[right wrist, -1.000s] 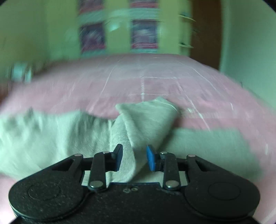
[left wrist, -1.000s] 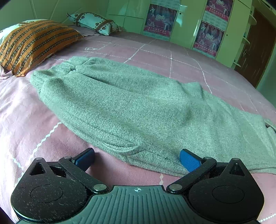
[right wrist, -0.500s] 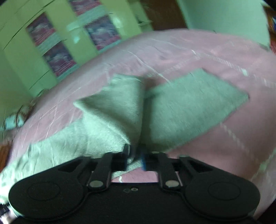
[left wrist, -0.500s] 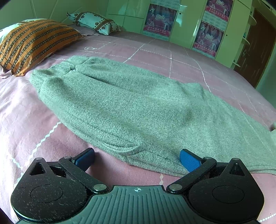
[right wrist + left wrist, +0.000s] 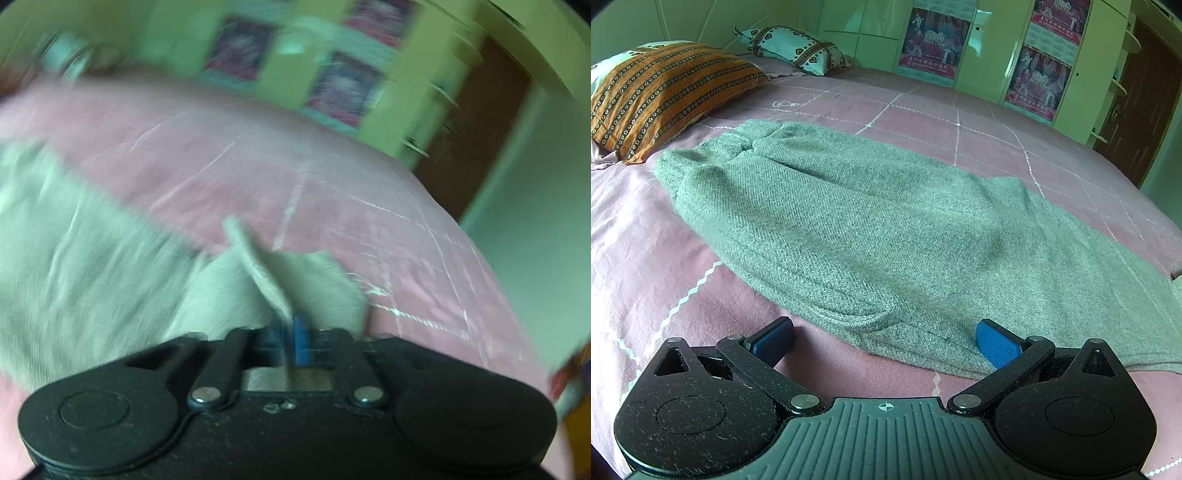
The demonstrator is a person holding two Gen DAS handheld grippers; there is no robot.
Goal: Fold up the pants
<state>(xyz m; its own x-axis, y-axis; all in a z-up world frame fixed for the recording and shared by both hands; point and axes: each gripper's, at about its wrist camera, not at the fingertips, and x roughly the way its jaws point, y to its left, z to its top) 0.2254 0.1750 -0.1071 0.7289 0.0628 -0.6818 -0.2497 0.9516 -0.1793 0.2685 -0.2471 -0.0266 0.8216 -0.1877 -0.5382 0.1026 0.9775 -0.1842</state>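
pants [image 5: 886, 229]: halved lengthwise, flat across bed [image 5: 646, 266] | right gripper [image 5: 290, 332]: just clamped on leg hem | left gripper [image 5: 882, 341]: wide open, empty, near edge | remaining: crosswise folds

Beyond the pants [image 5: 871, 229] you have bare bedspread [image 5: 960, 136] to pass over; left of them the orange pillow [image 5: 661, 92] blocks you, and behind them stands the wardrobe [image 5: 990, 55].

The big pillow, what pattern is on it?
Orange and dark stripes on the big pillow; left wrist view.
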